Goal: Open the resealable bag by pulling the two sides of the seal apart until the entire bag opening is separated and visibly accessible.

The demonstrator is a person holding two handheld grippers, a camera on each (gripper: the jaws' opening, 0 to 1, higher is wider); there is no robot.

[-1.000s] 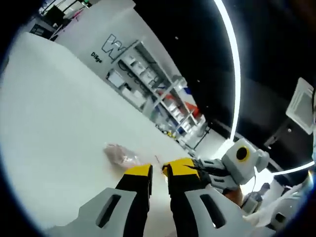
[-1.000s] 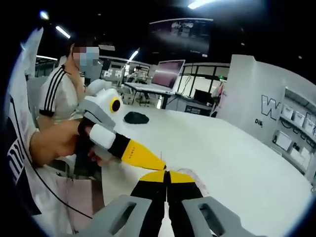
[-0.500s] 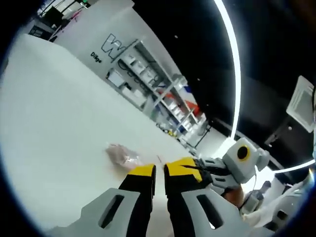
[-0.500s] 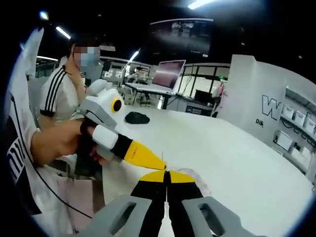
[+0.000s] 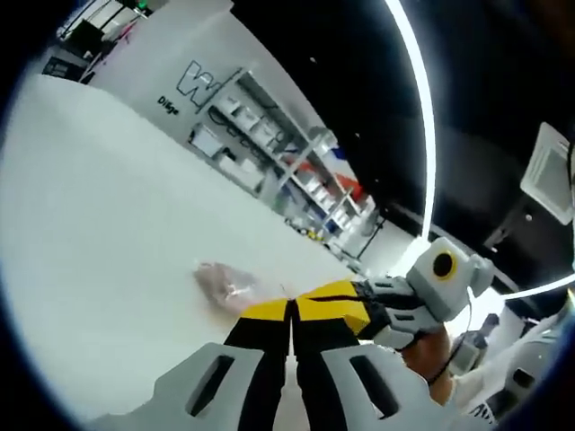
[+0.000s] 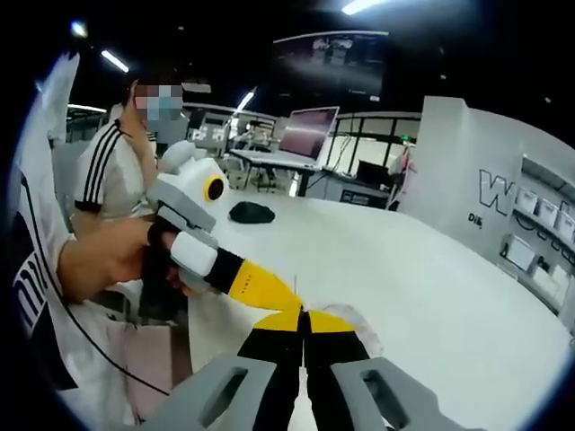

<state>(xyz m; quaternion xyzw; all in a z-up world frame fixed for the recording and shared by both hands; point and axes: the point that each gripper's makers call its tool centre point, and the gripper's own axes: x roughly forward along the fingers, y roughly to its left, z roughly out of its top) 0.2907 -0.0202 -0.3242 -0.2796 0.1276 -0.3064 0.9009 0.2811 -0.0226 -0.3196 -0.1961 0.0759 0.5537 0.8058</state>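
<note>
Bag (image 5: 225, 283) pinched between both tongs (image 5: 291, 307) (image 6: 303, 319), tips meeting.

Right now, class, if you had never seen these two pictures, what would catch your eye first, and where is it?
The yellow-tipped left claw and right claw meet tip to tip at the bottom centre of both views, each shut. Beyond them, the clear resealable bag lies crumpled on the broad white table. In the right gripper view, a dark object sits on the table's far side.
</note>
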